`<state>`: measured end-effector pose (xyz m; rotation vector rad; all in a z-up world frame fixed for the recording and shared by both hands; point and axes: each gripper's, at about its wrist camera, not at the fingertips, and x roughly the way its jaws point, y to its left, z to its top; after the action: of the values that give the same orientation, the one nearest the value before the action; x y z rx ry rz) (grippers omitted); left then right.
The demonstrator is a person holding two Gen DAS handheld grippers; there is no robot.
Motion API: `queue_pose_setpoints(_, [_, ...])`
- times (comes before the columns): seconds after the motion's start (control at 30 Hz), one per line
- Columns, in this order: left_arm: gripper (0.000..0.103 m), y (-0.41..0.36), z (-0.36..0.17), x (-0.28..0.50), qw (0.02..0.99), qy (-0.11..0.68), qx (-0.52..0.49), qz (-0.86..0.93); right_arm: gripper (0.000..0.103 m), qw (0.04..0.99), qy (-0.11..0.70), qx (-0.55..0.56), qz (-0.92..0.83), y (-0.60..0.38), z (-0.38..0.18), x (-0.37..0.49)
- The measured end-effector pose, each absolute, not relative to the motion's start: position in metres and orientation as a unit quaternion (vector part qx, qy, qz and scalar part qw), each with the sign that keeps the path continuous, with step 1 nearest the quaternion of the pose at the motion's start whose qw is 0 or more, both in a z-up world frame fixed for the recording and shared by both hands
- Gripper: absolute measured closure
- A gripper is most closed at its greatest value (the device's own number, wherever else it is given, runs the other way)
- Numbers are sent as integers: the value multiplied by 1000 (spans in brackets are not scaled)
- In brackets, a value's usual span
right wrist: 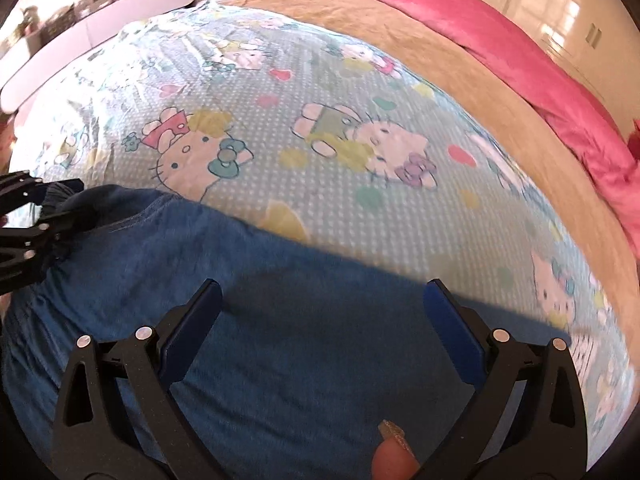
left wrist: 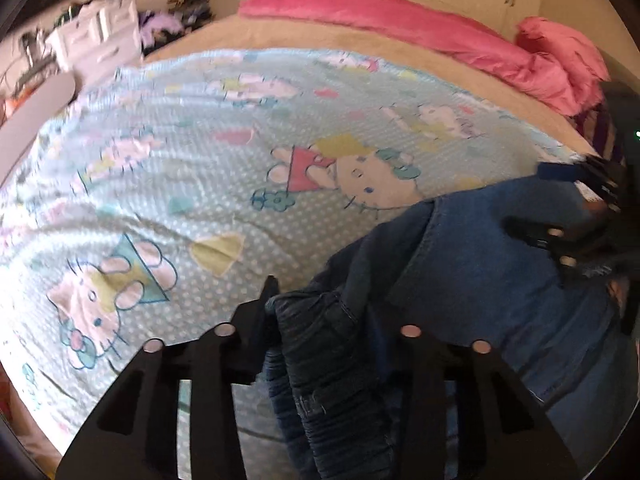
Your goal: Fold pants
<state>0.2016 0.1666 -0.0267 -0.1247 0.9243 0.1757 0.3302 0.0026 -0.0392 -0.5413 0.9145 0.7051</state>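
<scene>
Blue denim pants [left wrist: 480,272] lie on the near part of the bed, over a cartoon-cat blanket. My left gripper [left wrist: 324,308] is shut on the bunched, dark elastic waistband [left wrist: 316,340], which fills the gap between its fingers. The right wrist view shows the same grip at the left edge, left gripper [right wrist: 48,208] clamped on the gathered band. My right gripper [right wrist: 322,296] stands wide open just above the flat blue cloth of the pants [right wrist: 260,280], nothing between its blue pads. In the left wrist view the right gripper [left wrist: 548,200] sits at the pants' far right edge.
The light blue cartoon-cat blanket [right wrist: 320,140] covers a tan bedspread [right wrist: 460,64]. A pink quilt [left wrist: 400,20] lies along the far side. White drawers [left wrist: 100,36] and a white curved board [right wrist: 100,36] stand beyond the bed. A fingertip [right wrist: 394,460] shows at the bottom.
</scene>
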Motion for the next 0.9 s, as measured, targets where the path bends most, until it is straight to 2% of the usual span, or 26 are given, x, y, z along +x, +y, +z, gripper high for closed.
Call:
queue_pose_setpoints(0.17, [70,157,-4,178,914,395,-53,69,8,780,417,-266,383,18,-37,327])
queue_pose_setpoints(0.27, [70,154,3,170,921,380,-55,62,10,769,381,-308,411,32,-38,313])
queue_pose_setpoints(0.33, [70,151,4,166,923,378,-50,57,27,754,372,-336,424,40,-42,304])
queue_pose_setpoints(0.4, [71,150,1,166,922,381,-49,54,65,732,380,-347,446,45,-47,293])
queue_pose_setpoints(0.47, [71,148,-2,164,921,383,-43,58,82,728,375,-347,456,44,-46,283])
queue_pose_setpoints(0.57, [71,149,-3,161,920,385,-43,59,90,749,375,-318,445,30,-38,273])
queue_pose_setpoints(0.77, [71,137,9,140,924,378,-32,45,92,786,357,-237,446,-20,-7,235])
queue_pose_setpoints(0.9, [71,125,14,124,925,377,-27,30,95,793,354,-221,443,-42,4,201])
